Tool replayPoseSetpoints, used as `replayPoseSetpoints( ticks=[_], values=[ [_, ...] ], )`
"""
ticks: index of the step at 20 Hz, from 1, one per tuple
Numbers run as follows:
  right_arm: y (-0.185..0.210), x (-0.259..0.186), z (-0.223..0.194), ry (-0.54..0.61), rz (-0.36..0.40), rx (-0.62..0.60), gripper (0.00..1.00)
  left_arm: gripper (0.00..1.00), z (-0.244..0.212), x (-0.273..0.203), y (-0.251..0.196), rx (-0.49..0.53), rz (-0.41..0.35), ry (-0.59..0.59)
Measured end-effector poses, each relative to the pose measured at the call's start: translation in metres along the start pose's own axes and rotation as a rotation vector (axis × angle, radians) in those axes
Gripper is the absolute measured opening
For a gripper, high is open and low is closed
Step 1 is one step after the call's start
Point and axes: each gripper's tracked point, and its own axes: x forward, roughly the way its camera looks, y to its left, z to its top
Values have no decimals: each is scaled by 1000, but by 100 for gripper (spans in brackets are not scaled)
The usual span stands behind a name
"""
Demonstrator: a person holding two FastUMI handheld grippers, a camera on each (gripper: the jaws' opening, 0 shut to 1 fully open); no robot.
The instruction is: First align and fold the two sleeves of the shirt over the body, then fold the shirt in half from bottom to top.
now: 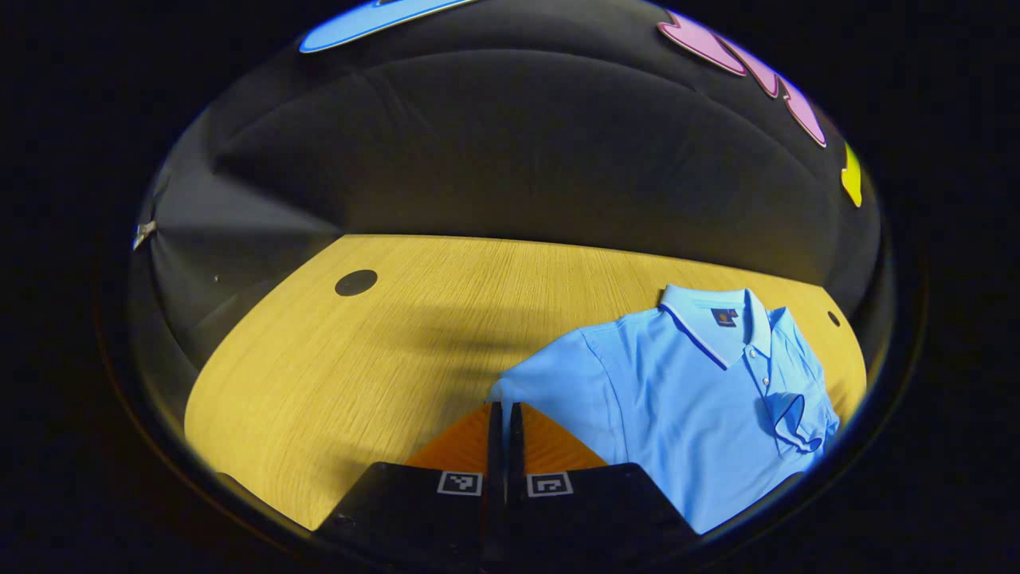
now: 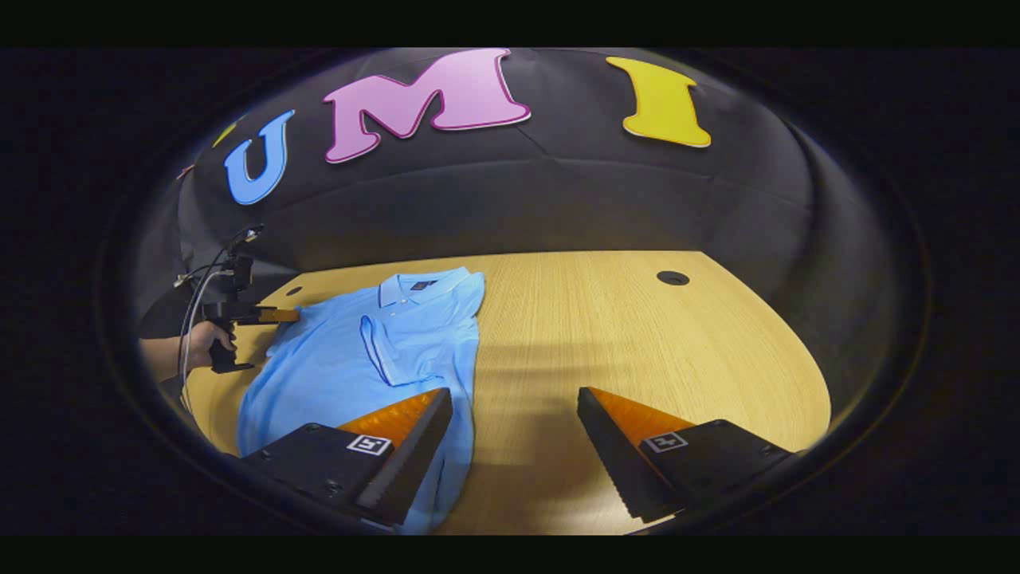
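The light-blue polo shirt (image 2: pixel 358 351) lies face up on the wooden table (image 2: pixel 637 335) with one sleeve (image 2: pixel 381 351) already folded over the body; the other sleeve and the bottom-to-top fold seem still to be done. The left gripper (image 1: pixel 504 414), fingers pressed together, sits at the unfolded sleeve's (image 1: pixel 550 375) edge, perhaps pinching it, though that is unclear. The right gripper (image 2: pixel 514 422) hovers spread wide beside the shirt's side edge.

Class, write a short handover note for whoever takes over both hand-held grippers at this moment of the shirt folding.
Left hand-held gripper: shut, tips at the edge of the spread sleeve; a pinch on cloth cannot be confirmed.
Right hand-held gripper: open, holding nothing, by the shirt's lower edge.
Shirt: flat on the table, collar at the far end.
Done: the folded sleeve lies over the body.
Left: fold the spread sleeve, then bottom to top.
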Motion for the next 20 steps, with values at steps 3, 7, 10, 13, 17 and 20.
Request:
replayPoseSetpoints(
  ticks=[3, 7, 10, 13, 17, 20],
  values=[
    [-2, -3, -1, 0, 1, 17, 98, 6, 23, -16, -14, 19, -8, -51],
    [-5, -10, -1, -5, -3, 30, 98, 6, 64, -47, -54, 88, -58, -135],
    [-11, -15, -3, -12, -12, 33, 98, 6, 78, -61, -97, 121, -111, -160],
    [-11, -21, -8, -3, -12, 53, 98, 6, 73, -73, -142, 91, -188, -153],
    [-9, -35, -11, -8, -18, 60, 98, 6, 52, -82, -201, 27, -312, -108],
    [-6, -49, -15, -3, -23, 66, 98, 5, 41, -103, -243, -74, -447, -71]
  ],
)
